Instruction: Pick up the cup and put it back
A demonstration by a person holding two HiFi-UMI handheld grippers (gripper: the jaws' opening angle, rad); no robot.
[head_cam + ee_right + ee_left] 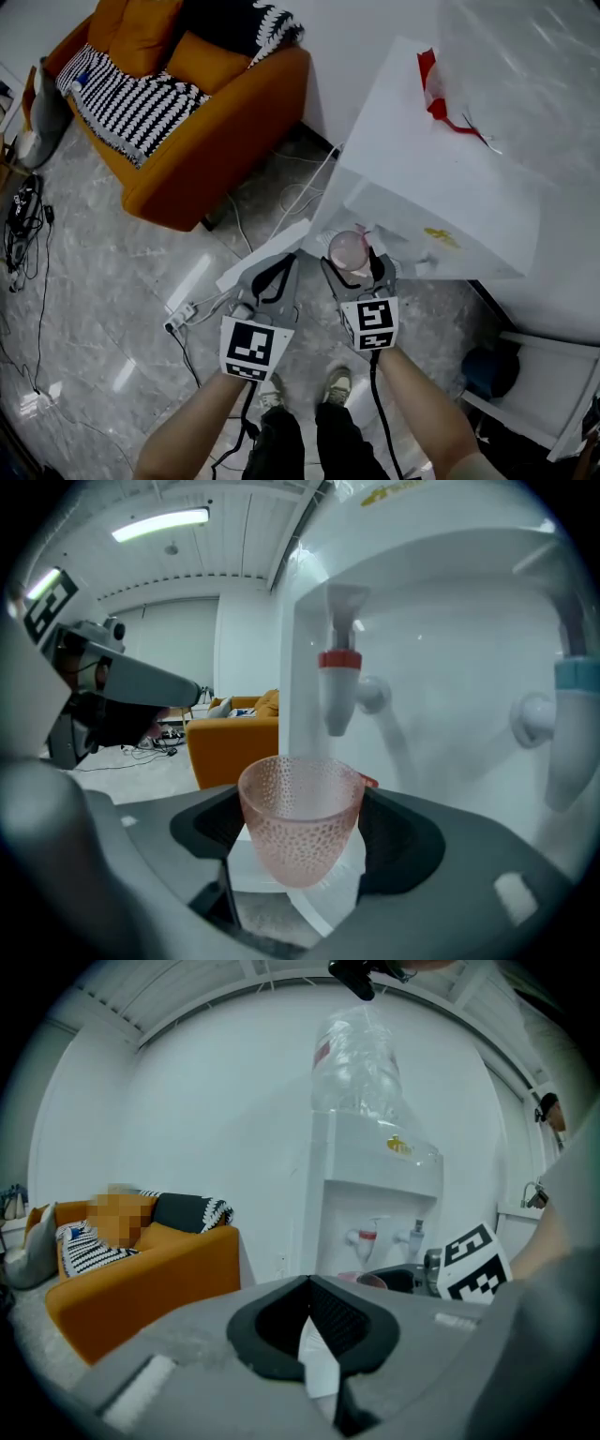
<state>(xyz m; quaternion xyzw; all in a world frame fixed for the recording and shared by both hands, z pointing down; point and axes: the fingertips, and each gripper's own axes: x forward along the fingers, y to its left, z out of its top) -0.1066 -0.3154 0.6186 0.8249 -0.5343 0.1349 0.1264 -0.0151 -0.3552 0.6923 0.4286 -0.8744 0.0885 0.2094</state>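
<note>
Head view: I stand on grey marbled floor tiles (84, 309) before a white water dispenser (422, 178). An orange sofa (216, 141) with a striped blanket (131, 103) sits off to the left, and cables (28, 225) trail across the floor. My right gripper (354, 262) clasps the pink dimpled cup (300, 822) just beneath the red tap (339, 682), not touching it. My left gripper (281, 262) is pinched closed on nothing.
</note>
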